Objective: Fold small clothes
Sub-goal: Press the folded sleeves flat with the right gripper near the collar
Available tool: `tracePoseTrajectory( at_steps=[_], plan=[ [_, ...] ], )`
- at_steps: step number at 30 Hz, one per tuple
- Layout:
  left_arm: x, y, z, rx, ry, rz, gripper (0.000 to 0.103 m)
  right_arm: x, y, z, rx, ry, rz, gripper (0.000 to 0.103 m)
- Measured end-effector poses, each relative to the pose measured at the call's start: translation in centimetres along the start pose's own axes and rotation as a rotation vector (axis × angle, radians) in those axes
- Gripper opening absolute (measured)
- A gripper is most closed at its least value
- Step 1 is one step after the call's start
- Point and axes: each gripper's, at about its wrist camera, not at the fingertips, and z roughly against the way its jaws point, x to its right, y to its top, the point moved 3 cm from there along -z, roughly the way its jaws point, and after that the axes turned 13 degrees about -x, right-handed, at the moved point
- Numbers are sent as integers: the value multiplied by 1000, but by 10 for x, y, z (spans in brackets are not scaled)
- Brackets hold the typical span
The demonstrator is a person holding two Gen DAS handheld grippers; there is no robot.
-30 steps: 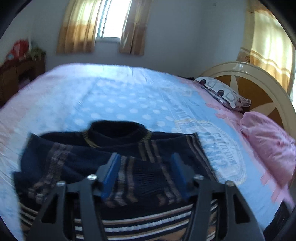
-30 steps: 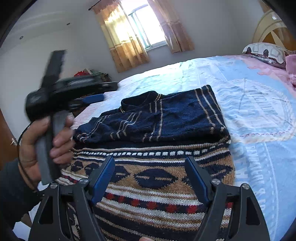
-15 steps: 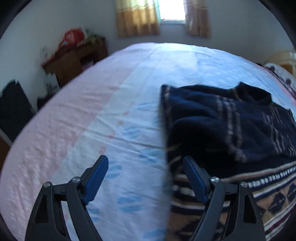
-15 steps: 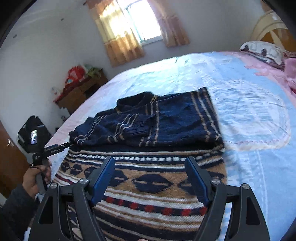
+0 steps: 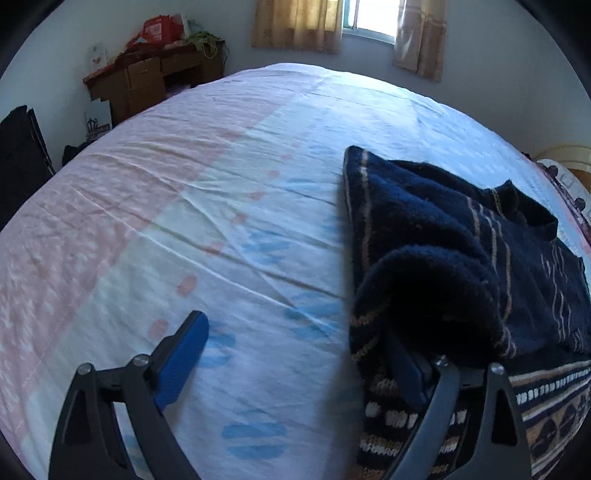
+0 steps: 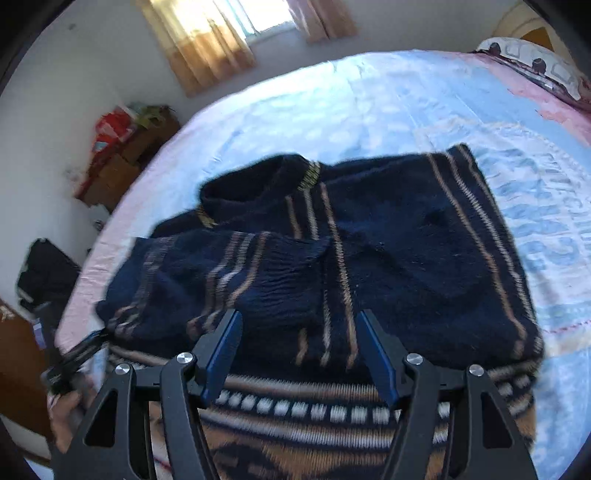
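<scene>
A navy sweater (image 6: 388, 258) with tan stripes lies on the bed, its sleeve folded across the chest and a patterned brown band at its hem. My right gripper (image 6: 299, 325) is open, low over the sweater's middle near the folded cuff. In the left wrist view the sweater (image 5: 461, 258) fills the right side. My left gripper (image 5: 291, 347) is open at the sweater's left edge; its right finger sits under a raised fold of the sleeve, its left finger (image 5: 184, 354) over bare sheet. The left gripper also shows at the sweater's left edge in the right wrist view (image 6: 74, 354).
The bed sheet (image 5: 184, 221) is pink and pale blue. A wooden desk (image 5: 147, 81) with red bags stands by the far wall under a curtained window (image 5: 365, 18). A patterned pillow (image 6: 535, 62) lies at the headboard. A dark bag (image 6: 44, 273) sits on the floor.
My left gripper has swung from above the sweater down to its left edge, one finger now under the sleeve fold. My right gripper has moved forward over the sweater's chest.
</scene>
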Motion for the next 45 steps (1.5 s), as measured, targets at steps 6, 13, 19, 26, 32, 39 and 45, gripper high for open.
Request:
tracePoseTrajectory(
  at_steps=[6,13,19,26,32,39,45],
  plan=[
    [3,-4,0,9,104,-19,103,-7,7,-26,-29,-97,27,26],
    [-8,-6,0,-10,57,-6,103,-27,5,2,67,-237,172,7],
    [-12,-12,3,-13,43,-9,103,-20,14,30,160,-346,163,7],
    [0,-20,10,11,-7,-91,103,21,22,-9,13,-398,128,13],
    [3,-35,42,147,-81,-114,103,33,13,16,109,-346,25,54],
    [2,-27,56,252,-5,-42,103,-37,9,14,151,-286,294,54],
    [15,-21,25,120,135,-122,103,-38,16,-34,0,-334,254,54]
  ],
)
